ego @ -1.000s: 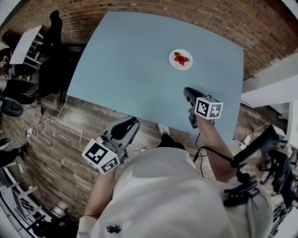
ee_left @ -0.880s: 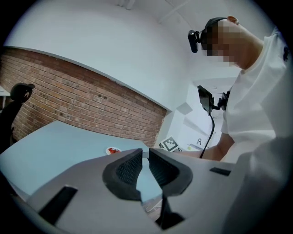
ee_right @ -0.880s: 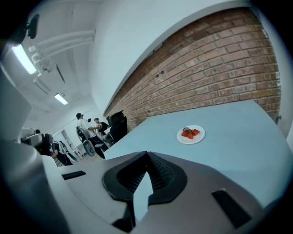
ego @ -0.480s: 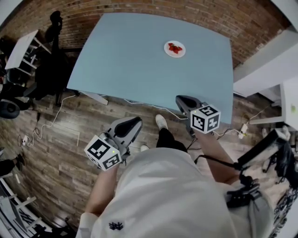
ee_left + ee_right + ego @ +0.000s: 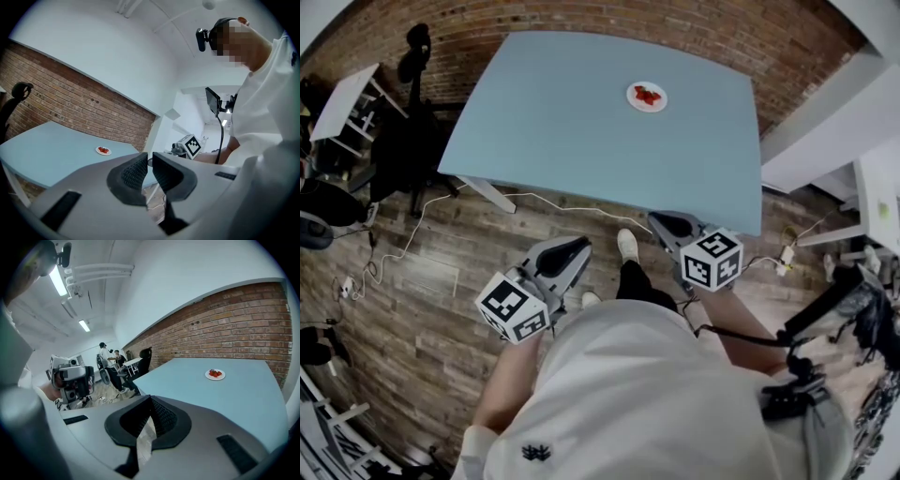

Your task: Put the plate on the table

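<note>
The plate already sits flat on the blue bench, well in from every edge and toward the far side by the brick wall, with a few red pieces of fruit on it. I judge the placing itself done and the step in hand to be standing clear of it.

My right tool is pressed together with nothing in it, and hangs just off the bench's near edge. My left tool is over the wooden floor, its pads a narrow slit apart with only air between them. Both are well apart from the plate.

To finish well I would hold both tools close to my body and level, away from the bench edge, so that nothing jolts the top and sets the fruit rolling.

A white cable trails across the floor from under the bench's left corner and runs near my shoe, so it is the likeliest thing to catch a foot. A black office chair stands off the bench's left side beside a small white desk. Other people stand far down the room, clear of my path. Nothing lies between me and the plate but bare bench top.
</note>
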`<state>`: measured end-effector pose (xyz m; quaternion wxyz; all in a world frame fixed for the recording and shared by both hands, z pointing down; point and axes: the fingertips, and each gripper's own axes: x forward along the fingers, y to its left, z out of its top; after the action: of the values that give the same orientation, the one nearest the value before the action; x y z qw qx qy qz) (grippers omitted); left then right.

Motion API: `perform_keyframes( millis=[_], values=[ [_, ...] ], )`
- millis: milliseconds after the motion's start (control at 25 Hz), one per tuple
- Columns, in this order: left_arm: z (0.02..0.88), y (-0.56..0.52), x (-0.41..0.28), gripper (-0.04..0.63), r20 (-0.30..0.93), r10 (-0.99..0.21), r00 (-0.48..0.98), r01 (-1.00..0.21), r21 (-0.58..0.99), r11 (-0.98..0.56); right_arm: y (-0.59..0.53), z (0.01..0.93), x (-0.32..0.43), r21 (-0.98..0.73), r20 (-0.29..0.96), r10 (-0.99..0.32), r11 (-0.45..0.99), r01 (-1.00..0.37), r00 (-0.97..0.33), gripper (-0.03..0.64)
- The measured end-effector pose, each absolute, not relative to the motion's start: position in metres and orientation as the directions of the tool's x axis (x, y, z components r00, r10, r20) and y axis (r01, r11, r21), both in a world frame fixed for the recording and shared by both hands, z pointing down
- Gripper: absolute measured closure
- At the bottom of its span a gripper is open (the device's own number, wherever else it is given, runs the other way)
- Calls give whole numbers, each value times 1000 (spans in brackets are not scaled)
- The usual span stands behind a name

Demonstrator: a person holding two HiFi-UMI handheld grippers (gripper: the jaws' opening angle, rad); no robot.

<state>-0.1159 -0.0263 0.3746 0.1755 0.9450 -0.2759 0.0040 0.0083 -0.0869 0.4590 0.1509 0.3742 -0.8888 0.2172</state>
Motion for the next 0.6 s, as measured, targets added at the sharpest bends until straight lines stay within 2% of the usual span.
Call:
perform_keyframes(
  millis=[600],
  values=[
    [386,9,-110,563,142,-475,869,-494,310,-812,-42,437,-8,-196,410,-582,696,-691,-702,608]
  ],
)
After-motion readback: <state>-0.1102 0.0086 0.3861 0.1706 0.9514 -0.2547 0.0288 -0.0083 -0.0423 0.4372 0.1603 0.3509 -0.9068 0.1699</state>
